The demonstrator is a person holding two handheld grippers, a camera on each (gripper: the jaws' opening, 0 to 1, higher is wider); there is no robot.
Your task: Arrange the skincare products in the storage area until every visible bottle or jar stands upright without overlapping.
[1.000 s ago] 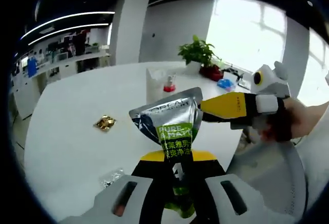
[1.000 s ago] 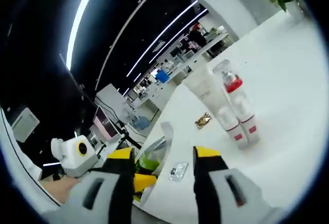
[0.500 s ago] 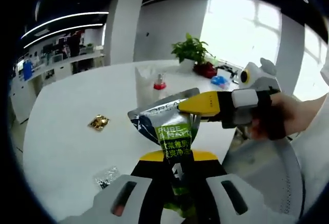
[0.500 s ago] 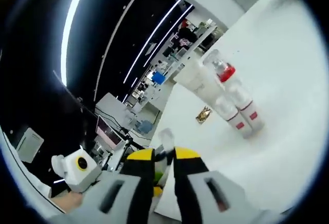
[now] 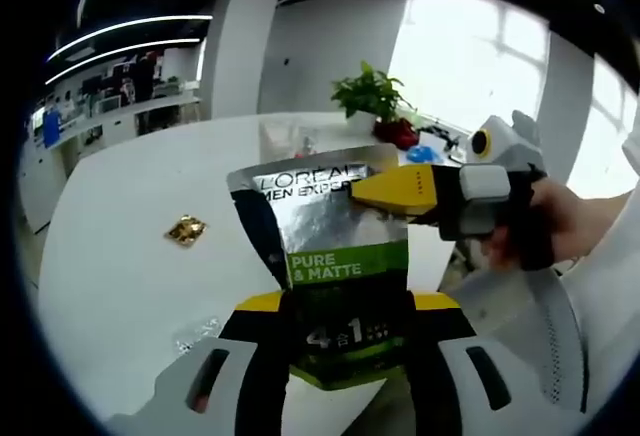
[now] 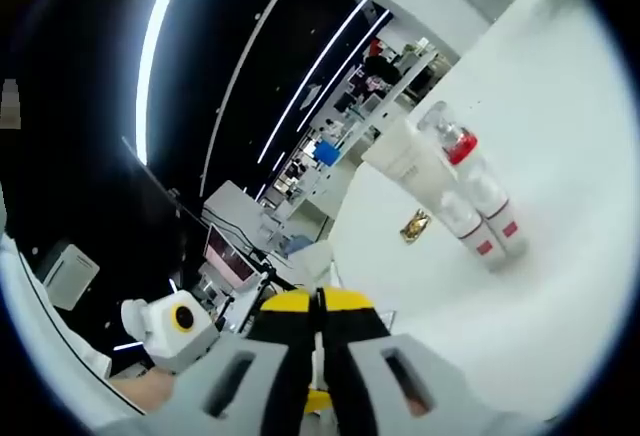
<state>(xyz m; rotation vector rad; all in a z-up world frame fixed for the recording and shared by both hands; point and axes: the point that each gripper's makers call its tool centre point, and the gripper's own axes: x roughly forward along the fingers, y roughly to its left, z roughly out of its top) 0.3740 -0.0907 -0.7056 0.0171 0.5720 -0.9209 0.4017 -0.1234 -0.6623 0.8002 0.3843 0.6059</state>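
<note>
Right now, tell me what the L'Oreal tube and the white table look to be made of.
L'Oreal tube: likely soft laminated plastic, with a metallic silver sheen, a flat crimped end and printed green band. White table: smooth, hard surface, perhaps laminate; its matte top shows only faint reflections.

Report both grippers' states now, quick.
Left gripper: jaws spread apart with the tube between them; contact cannot be told.
Right gripper: shut on the tube's crimped top edge.

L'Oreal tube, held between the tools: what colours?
Silver tube with a green band reading PURE & MATTE and a dark lower part; clearest in the left gripper view.
</note>
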